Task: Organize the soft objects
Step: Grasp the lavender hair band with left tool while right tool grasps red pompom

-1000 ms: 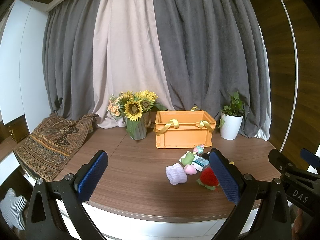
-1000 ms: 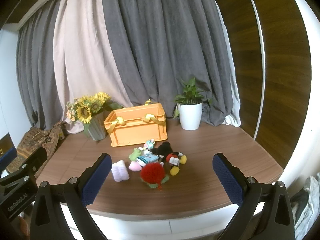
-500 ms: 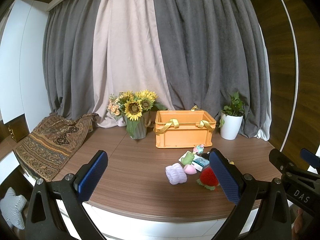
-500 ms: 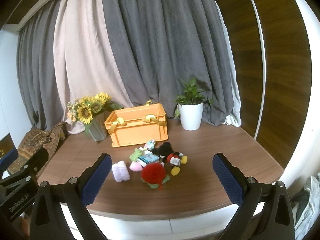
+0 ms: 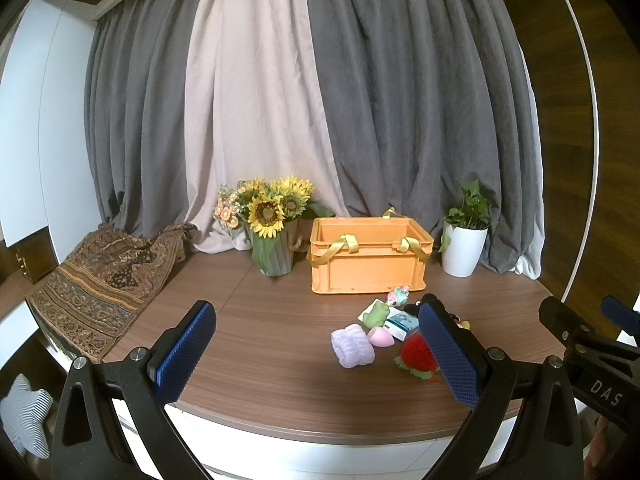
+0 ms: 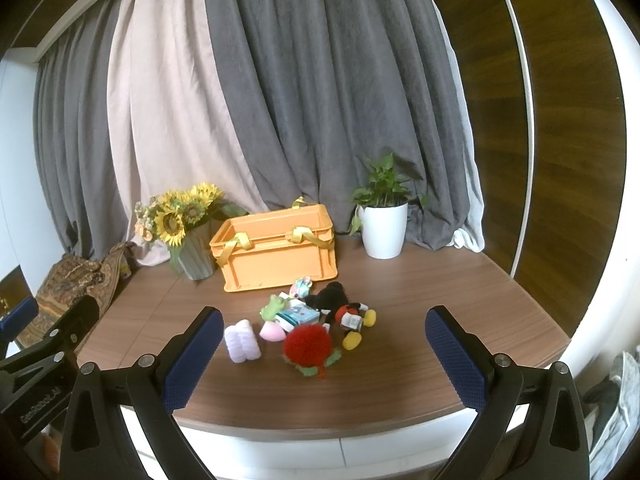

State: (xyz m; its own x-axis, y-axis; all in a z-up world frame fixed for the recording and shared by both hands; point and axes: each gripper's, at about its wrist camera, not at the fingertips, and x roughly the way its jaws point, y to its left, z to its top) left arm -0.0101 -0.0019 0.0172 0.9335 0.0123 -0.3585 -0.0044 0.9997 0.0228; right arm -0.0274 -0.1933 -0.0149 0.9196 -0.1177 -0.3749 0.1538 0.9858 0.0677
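Note:
An orange crate [image 5: 370, 258] [image 6: 278, 254] with yellow strap handles stands at the back of the wooden table [image 5: 260, 344]. In front of it lies a pile of soft toys: a lilac roll [image 6: 241, 340] [image 5: 352, 346], a pink piece [image 6: 272, 331], a green frog [image 6: 272, 306], a red strawberry plush [image 6: 307, 346] [image 5: 416, 354], a black mouse doll [image 6: 340, 306] and a blue-white pack [image 6: 298, 315]. My left gripper [image 5: 320, 354] is open and empty, short of the table's front edge. My right gripper [image 6: 324, 356] is open and empty, facing the pile.
A vase of sunflowers [image 5: 272, 224] stands left of the crate. A white potted plant [image 5: 464, 240] stands to its right. A patterned cloth [image 5: 104, 272] drapes the table's left end. Curtains hang behind. A wood-panel wall is at the right.

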